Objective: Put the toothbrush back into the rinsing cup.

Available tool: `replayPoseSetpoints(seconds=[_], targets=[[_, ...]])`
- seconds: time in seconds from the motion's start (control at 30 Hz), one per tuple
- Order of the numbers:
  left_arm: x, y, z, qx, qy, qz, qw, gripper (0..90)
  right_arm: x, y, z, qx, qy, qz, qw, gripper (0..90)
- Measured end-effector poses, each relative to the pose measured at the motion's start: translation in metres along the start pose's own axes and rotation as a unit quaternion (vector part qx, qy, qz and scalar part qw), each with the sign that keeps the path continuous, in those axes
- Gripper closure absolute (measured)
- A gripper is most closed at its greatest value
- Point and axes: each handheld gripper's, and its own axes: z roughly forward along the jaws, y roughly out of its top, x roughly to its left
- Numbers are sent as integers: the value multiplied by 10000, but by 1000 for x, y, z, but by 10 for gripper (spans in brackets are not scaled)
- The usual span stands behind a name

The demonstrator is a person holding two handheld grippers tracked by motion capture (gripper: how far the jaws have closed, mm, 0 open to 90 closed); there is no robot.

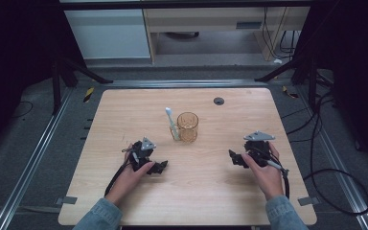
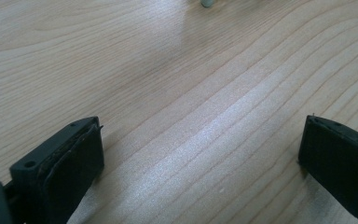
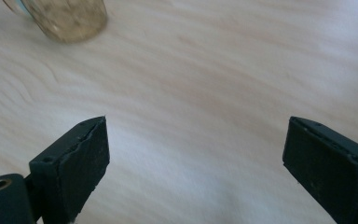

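An amber cup [image 1: 188, 127] with a toothbrush [image 1: 172, 123] touching it is seen mid-table [image 1: 124, 105], well apart from the wide-open, empty left gripper [image 1: 159, 167] and right gripper [image 1: 234, 158], bare wood lying between.

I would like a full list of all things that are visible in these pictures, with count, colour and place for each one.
table: 1, light wood, centre of the high view
cup: 1, clear amber, upright near the table's middle
toothbrush: 1, white and pale blue, just left of the cup, head pointing away from the person; touching or not, I cannot tell
round cap: 1, dark, set in the table's far edge area
cabinet: 1, white, on the floor beyond the table
left tongs: 1, black, on the table's near left, jaws wide apart
right tongs: 1, black, near right, jaws wide apart
hands: 2, one gripping each tongs, denim-blue sleeves at the bottom edge
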Motion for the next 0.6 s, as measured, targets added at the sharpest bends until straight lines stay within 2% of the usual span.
replayPoseSetpoints(seconds=[0.07,0.17,0.27,0.4,0.47,0.6], targets=[[0,0,0,-1,1,-1,10000,0,-10,-19,-6,70,-49,188,9998,75],[0,0,0,-2,2,-4,10000,0,-15,-29,-7,71,-97,332,9994,75],[0,0,0,-3,3,-5,10000,0,-23,-43,-6,121,-136,597,9981,76],[0,0,0,-3,3,-5,10000,0,-24,-51,-1,146,-156,628,9978,76],[0,0,0,-1,3,-1,10000,0,-20,-57,3,163,-100,702,9973,73],[0,0,0,-2,3,-3,10000,0,-16,-57,4,177,-180,579,9980,69]])
